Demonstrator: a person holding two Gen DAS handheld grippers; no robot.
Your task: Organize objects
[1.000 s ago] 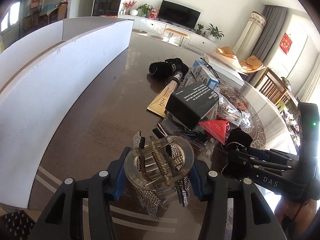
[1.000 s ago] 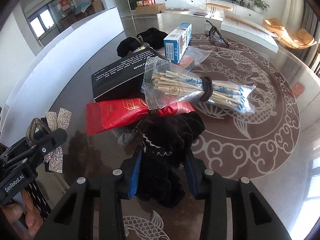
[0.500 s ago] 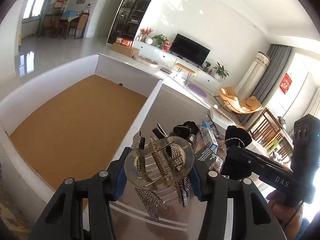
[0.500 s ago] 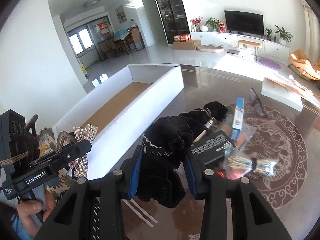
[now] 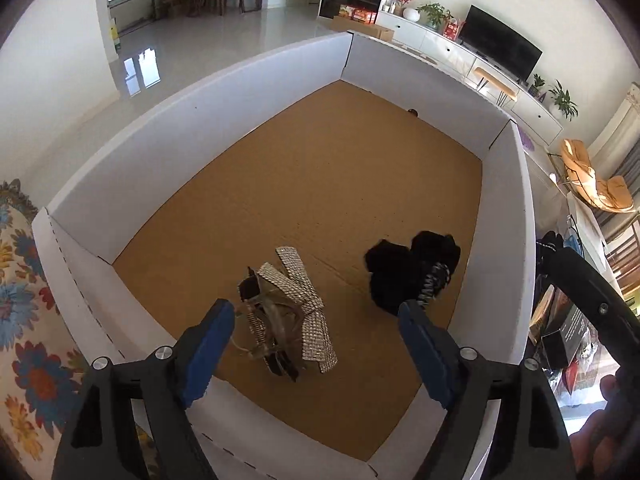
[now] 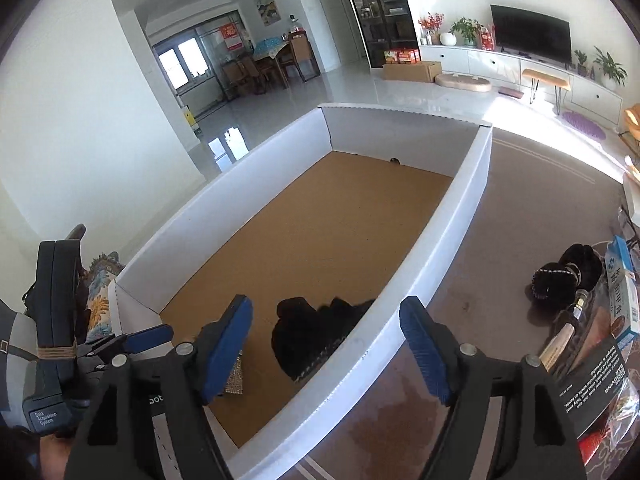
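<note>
A large white box (image 5: pixel 508 216) with a brown cardboard floor lies below me. A rhinestone bow hair clip (image 5: pixel 288 308) and a black velvet scrunchie (image 5: pixel 408 276) lie on its floor near the front. My left gripper (image 5: pixel 316 344) is open and empty above them. My right gripper (image 6: pixel 328 344) is open and empty, straddling the box's right wall (image 6: pixel 440 248); the scrunchie (image 6: pixel 312 336) lies just inside. The left gripper also shows in the right wrist view (image 6: pixel 148 338).
On the dark table (image 6: pixel 500 240) right of the box lie another black scrunchie (image 6: pixel 564 276), a blue and white carton (image 6: pixel 622 288), a black box (image 6: pixel 600 376) and a red packet (image 6: pixel 592 446). A floral cushion (image 5: pixel 20 320) is left of the box.
Both grippers moved over the white box and opened. The hair clip and the black scrunchie dropped from them onto the box floor.
</note>
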